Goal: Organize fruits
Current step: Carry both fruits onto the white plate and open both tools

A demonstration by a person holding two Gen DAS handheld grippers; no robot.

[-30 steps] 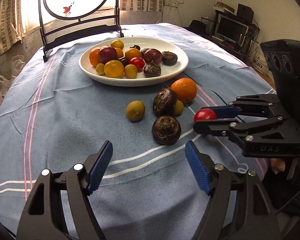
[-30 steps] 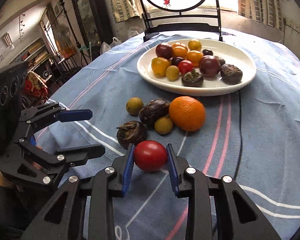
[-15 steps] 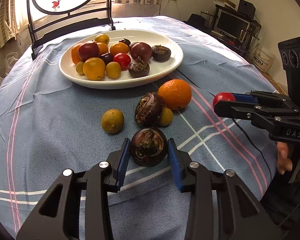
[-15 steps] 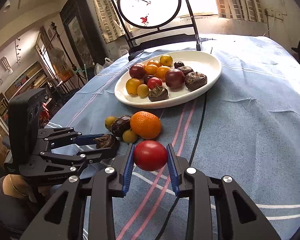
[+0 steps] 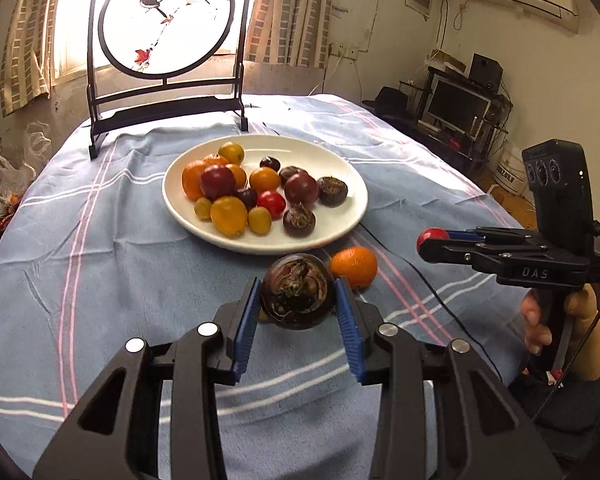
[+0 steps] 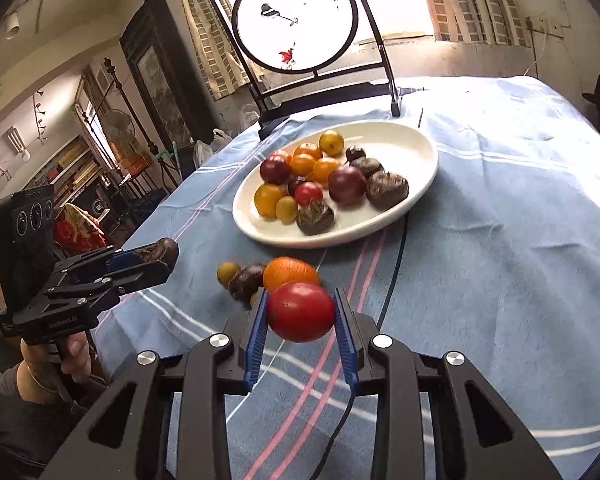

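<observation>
Left claw (image 5: 296,308): I have it angled down over the desk (image 5: 100,280), blue pads pinching a dark round fruit (image 5: 297,295) clear of the cloth.
Right claw (image 6: 301,314): tilted down too, clamped on a red tomato (image 6: 301,311) — held off the desk.
Ahead of both: white plate (image 5: 340,224) heaped with fruit, orange (image 5: 354,266) just before it.
Right view only: small fruits (image 6: 242,276) left of my claw.

Cloth, glazed ware and matt plastic

A creased blue woven cloth (image 5: 120,264) covers the worktop; the white plate (image 5: 352,204) looks glossy and smooth. The tomato (image 6: 301,311) shines, the dark water chestnut (image 5: 297,296) is rough and dull, and the hand-held gripper (image 6: 301,320) is matt black plastic with ribbed blue pads (image 6: 258,332).
</observation>
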